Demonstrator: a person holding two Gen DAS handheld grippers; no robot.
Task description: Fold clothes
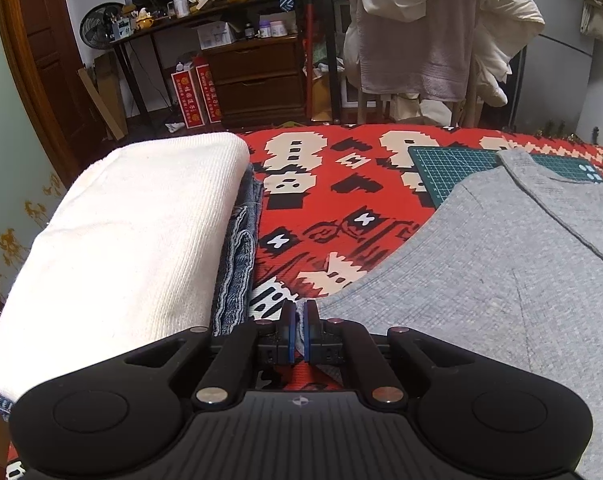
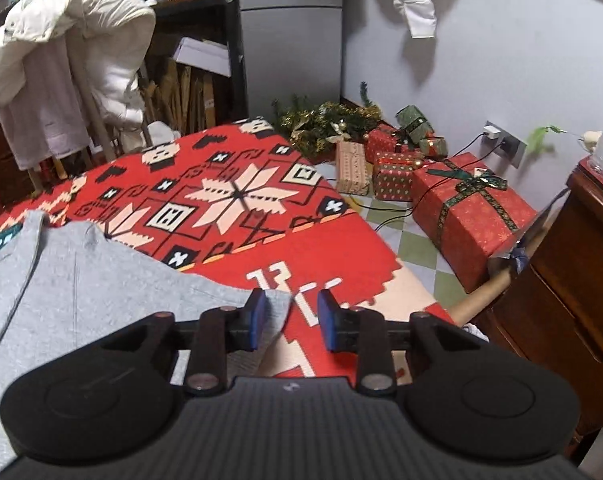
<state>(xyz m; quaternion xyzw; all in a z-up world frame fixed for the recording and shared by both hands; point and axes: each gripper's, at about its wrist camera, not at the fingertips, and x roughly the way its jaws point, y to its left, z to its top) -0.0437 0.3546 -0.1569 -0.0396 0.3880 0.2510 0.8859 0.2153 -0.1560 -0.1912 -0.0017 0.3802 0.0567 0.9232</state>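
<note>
On the red patterned blanket [image 2: 341, 248]: grey top [image 1: 481, 280] spread flat.
Left hand-held gripper [image 1: 300, 320]: clamped on near-left hem corner.
Right hand-held gripper [image 2: 292, 312]: jaws apart, empty; near-right hem corner at its left finger.
Hem axis: runs left-right between both.

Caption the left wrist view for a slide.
Left gripper pinches the grey shirt hem beside a folded white stack.
</note>
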